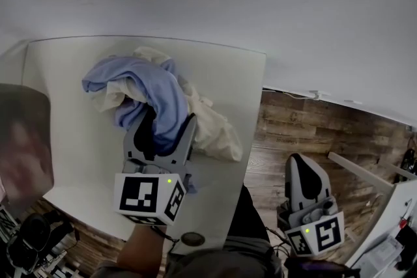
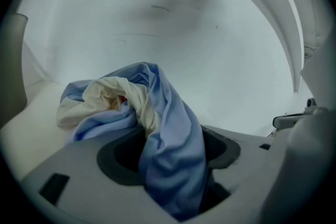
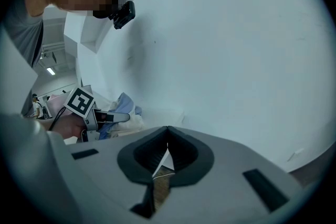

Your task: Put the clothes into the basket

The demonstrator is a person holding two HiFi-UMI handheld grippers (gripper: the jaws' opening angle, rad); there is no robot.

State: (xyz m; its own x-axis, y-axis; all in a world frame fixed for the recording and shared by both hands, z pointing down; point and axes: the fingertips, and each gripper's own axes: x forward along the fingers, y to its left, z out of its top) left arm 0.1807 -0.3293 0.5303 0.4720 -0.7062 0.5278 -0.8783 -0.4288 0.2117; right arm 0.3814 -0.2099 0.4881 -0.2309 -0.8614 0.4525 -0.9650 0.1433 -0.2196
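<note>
A light blue garment (image 1: 146, 91) lies bunched with a cream garment (image 1: 208, 120) on the white table (image 1: 78, 159). One fold of the blue garment (image 2: 168, 139) runs down between the jaws of my left gripper (image 1: 163, 130), which stand wide apart at the near side of the pile. A dark gap shows beside the fold. The cream garment (image 2: 113, 94) sits just beyond the jaws. My right gripper (image 1: 301, 163) hangs off to the right, over the wooden floor. Its jaws meet at the tips with nothing between them (image 3: 167, 131).
A dark grey, blurred object (image 1: 23, 140) stands against the table's left edge. A white wall rises behind the table. Wooden floor (image 1: 293, 127) lies to the right, with white furniture (image 1: 391, 218) at the lower right. Cables and dark gear (image 1: 32, 237) sit at the lower left.
</note>
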